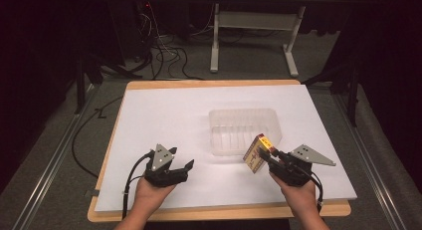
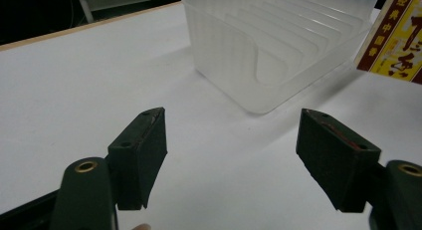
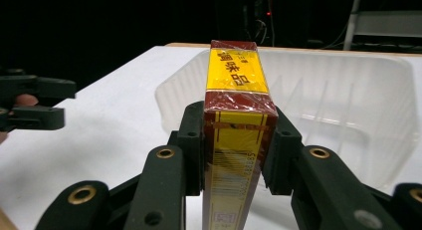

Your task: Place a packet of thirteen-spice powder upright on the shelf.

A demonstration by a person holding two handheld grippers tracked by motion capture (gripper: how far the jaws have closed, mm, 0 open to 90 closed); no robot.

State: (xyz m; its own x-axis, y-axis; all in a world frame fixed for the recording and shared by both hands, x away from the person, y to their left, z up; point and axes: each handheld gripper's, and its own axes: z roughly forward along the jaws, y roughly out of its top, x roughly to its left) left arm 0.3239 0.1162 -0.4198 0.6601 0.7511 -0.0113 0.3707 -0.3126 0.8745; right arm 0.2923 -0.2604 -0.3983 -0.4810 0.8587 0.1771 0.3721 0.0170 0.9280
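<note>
Black left gripper [image 1: 175, 166] rests wide apart on the white tabletop [image 1: 164, 115], empty. Right gripper [image 3: 234, 145] clamps a yellow-and-maroon wrapped box [image 1: 258, 152] just beside the clear ribbed plastic tray [image 1: 244, 128]; its slick wrap could slip, or its corner could catch the rim.

High view above near table edge facing forward-down, tool views low, close, all sharing clear tray [image 1: 245, 130].

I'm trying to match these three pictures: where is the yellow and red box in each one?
High view: yellow and red box right of centre, in the right gripper.
Left gripper view: top right corner.
Right gripper view: centre, between the jaws.
Shared landmark: clear plastic tray beside it.
</note>
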